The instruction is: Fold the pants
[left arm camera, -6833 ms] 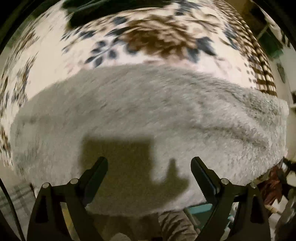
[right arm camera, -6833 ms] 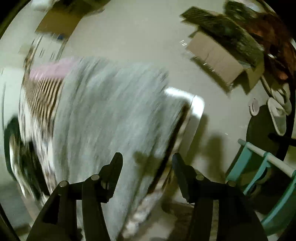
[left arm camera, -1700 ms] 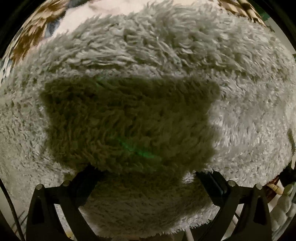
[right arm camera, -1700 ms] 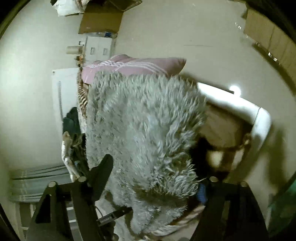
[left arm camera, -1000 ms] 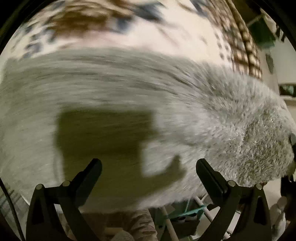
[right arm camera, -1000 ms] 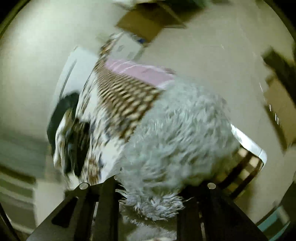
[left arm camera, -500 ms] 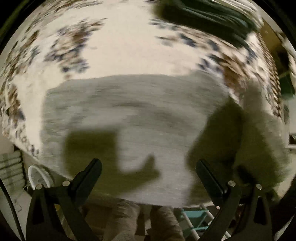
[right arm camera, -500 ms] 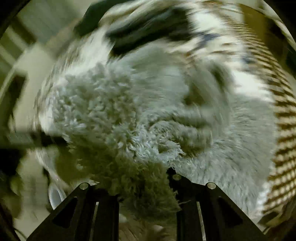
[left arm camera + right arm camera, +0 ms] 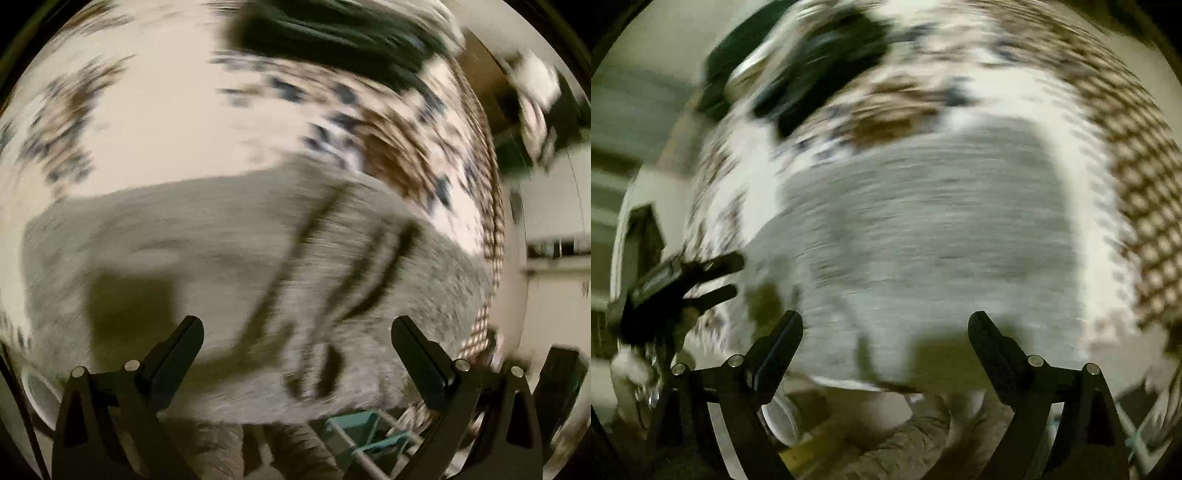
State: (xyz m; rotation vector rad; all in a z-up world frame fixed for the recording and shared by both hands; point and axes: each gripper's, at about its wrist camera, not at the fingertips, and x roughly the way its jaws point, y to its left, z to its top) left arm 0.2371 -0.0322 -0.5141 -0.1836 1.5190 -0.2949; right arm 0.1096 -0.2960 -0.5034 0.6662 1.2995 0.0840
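Observation:
The fluffy grey pants (image 9: 229, 258) lie folded on a bedspread with brown and blue flowers (image 9: 177, 110). In the blurred left wrist view a fold of the pants (image 9: 351, 266) lies doubled over on the right side. My left gripper (image 9: 295, 332) hangs open above the near edge of the pants, nothing between its fingers. In the right wrist view the same pants (image 9: 923, 229) fill the middle. My right gripper (image 9: 886, 328) is opening its jaws above them, and no cloth sits between the fingers. The left gripper (image 9: 701, 273) shows at that view's left edge.
A dark garment (image 9: 332, 33) lies at the far side of the bed. A brown checked border (image 9: 1137, 166) runs along the bedspread's right edge. A teal rack (image 9: 354, 435) and a person's legs in striped trousers (image 9: 221, 450) are below the near edge.
My right gripper has let go of the grey fleece and stands wide apart now. Both grippers have pulled back from the pants, which lie flat on the bed. Views are motion blurred.

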